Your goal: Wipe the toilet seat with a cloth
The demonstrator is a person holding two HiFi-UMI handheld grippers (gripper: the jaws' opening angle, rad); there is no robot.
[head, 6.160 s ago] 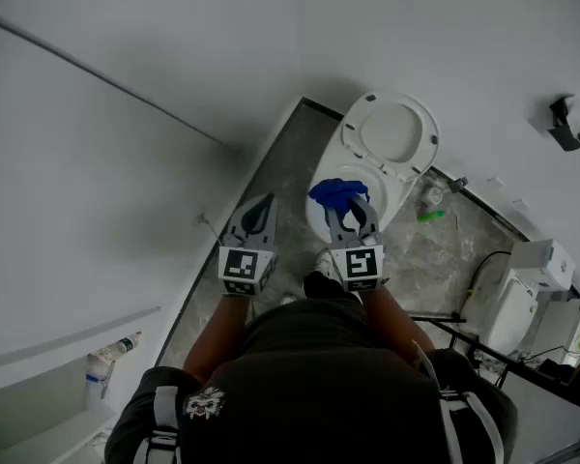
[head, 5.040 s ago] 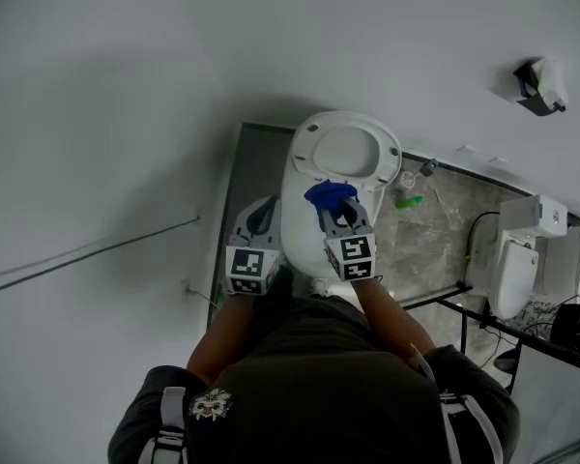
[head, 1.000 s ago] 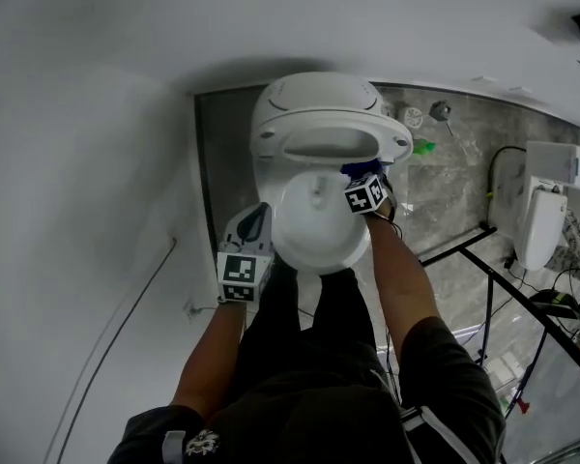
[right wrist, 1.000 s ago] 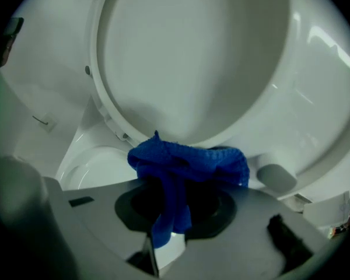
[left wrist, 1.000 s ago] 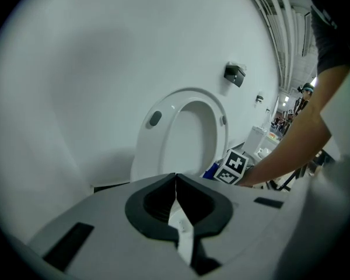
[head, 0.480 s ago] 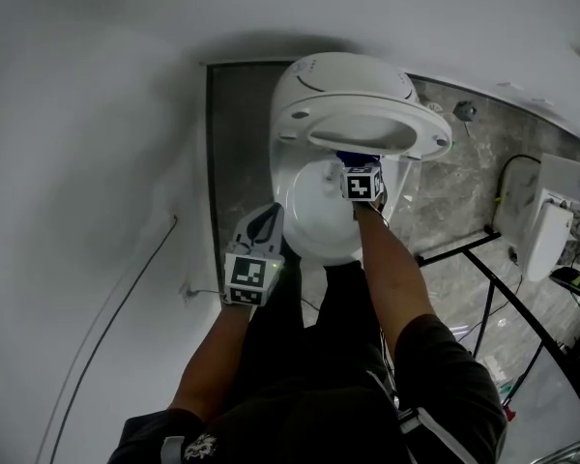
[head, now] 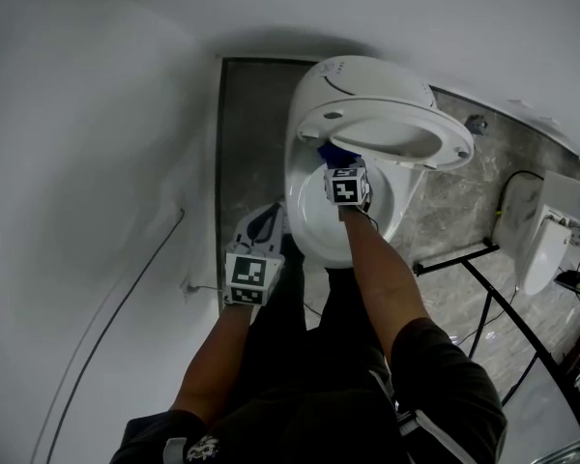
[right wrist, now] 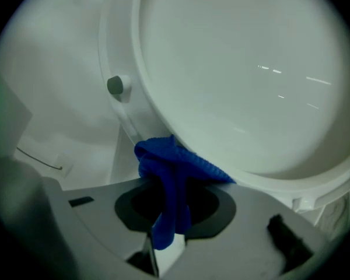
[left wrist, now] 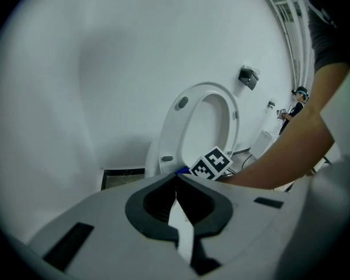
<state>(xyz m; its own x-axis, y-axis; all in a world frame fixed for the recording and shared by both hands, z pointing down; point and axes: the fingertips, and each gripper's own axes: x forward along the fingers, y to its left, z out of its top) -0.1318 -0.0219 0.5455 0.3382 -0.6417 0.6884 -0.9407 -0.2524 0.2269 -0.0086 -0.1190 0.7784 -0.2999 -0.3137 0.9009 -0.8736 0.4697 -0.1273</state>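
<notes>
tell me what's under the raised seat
The blue cloth, clamped in the right gripper, sits against the underside of the seat, above the bowl. Its edge covers the cloth's far end.

Honestly the toilet seat is smooth, glossy white, plastic by the look. The cloth is matt blue with a nubby weave. The floor looks like grey marbled stone. The left gripper has a matt grey plastic shell.

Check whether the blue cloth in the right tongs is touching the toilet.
Touching. The right gripper view shows the blue cloth, clamped in the right tongs, bunched against the white curved edge of the toilet with no gap between them.
</notes>
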